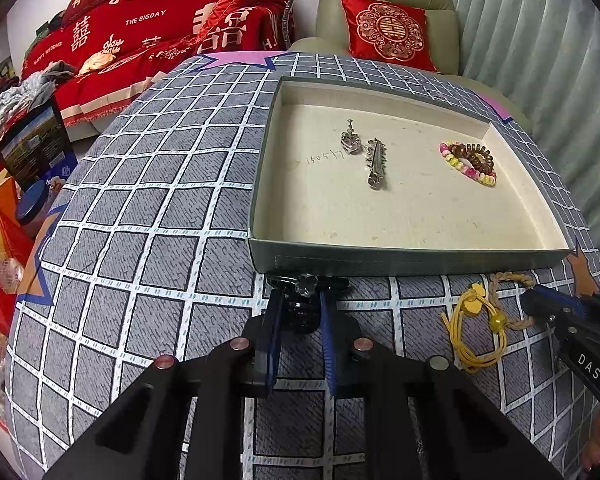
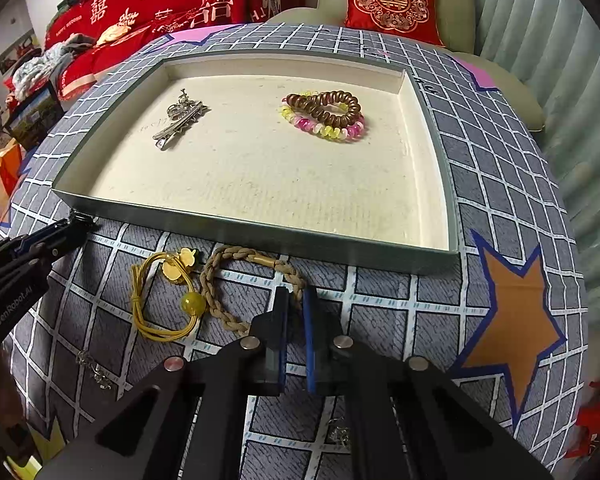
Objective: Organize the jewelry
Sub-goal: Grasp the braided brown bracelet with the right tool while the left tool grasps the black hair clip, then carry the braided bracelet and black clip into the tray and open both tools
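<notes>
Jewelry already in my tray (image 2: pixel 256 232): silver hair clip (image 2: pixel 178 122) far left, brown coil tie (image 2: pixel 332 106) over a beaded bracelet (image 2: pixel 328 130) far right. Near the tray's front wall on the checked cloth (image 1: pixel 140 216), my left gripper (image 1: pixel 300 300) is clamped on a black clip (image 1: pixel 306 282). My right gripper (image 2: pixel 296 300) pinches the braided cord bracelet (image 2: pixel 216 288), beside a yellow hair tie (image 2: pixel 164 304).

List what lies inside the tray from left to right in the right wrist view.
Silver hair clip with a small ornament piece against it, then bare tray floor, then the brown coil hair tie lying on the pink and yellow bead bracelet.
</notes>
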